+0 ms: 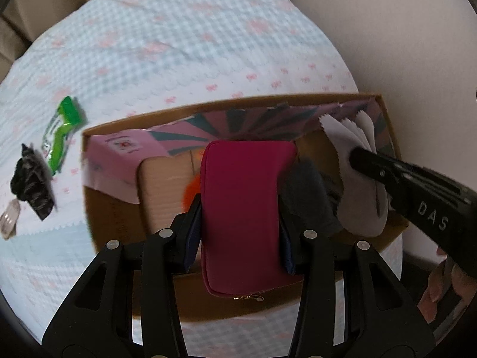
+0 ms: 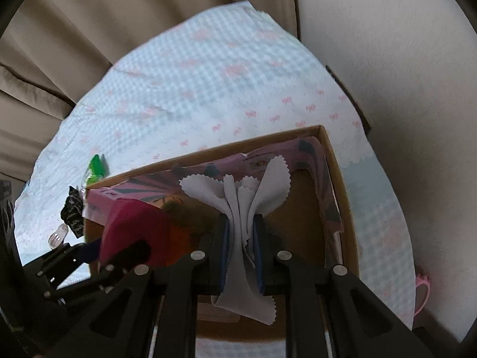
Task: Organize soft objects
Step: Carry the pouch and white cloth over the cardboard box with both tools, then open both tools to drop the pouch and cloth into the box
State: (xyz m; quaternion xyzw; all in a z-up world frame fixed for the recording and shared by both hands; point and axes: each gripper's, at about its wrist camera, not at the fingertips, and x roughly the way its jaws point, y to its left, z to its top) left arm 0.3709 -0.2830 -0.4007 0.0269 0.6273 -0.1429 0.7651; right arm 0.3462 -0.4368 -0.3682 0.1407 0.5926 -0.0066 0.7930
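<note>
My left gripper [image 1: 240, 208] is shut on a crimson zip pouch [image 1: 244, 208] and holds it above the open cardboard box [image 1: 208, 106]. My right gripper [image 2: 241, 223] is shut on a white pinked-edge cloth [image 2: 238, 197] and holds it over the same box [image 2: 334, 173]. In the left wrist view the right gripper [image 1: 360, 156] comes in from the right with the cloth [image 1: 354, 197]. In the right wrist view the pouch [image 2: 134, 226] and the left gripper [image 2: 119, 250] show at the lower left. An orange item [image 1: 190, 194] and a dark fuzzy item [image 1: 307, 197] lie in the box.
The box stands on a table with a blue checked cloth [image 1: 167, 44]. Left of the box lie a green packet [image 1: 61, 131], a black crumpled item [image 1: 29, 179] and a small clear object [image 1: 9, 217]. Pink printed paper [image 1: 125, 146] lines the box. Curtains [image 2: 74, 29] and a wall [image 2: 387, 44] stand behind.
</note>
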